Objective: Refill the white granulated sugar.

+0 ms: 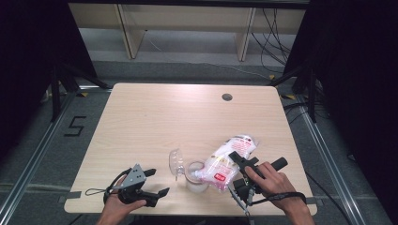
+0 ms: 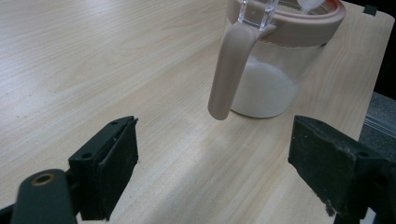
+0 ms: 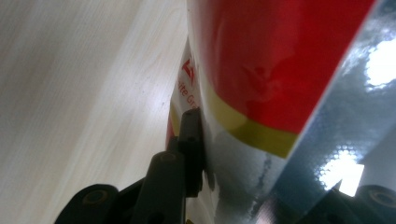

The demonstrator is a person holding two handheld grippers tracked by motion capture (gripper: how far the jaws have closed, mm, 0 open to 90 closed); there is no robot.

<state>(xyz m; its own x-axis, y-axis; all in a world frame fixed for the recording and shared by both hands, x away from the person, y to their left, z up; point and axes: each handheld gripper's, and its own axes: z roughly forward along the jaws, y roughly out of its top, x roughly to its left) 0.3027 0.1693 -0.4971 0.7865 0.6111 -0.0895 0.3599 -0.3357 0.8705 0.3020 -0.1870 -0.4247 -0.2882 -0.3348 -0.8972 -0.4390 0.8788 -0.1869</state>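
A clear bag of white powder with red print (image 1: 236,146) lies tilted, its lower corner over the mouth of a glass jar (image 1: 197,181). My right gripper (image 1: 238,163) is shut on the bag; in the right gripper view a black jaw presses the bag's red and yellow film (image 3: 280,56). The jar (image 2: 266,84) has a pink rim and white powder in its bottom. Its clear lid (image 1: 176,162) hangs open to the left, with a pink clasp (image 2: 231,70) dangling down. My left gripper (image 1: 160,182) rests open on the table left of the jar, holding nothing.
The light wooden table (image 1: 155,117) has a round cable hole (image 1: 227,97) at the far right. The jar stands close to the table's near edge. Dark stands and cables flank the table on both sides.
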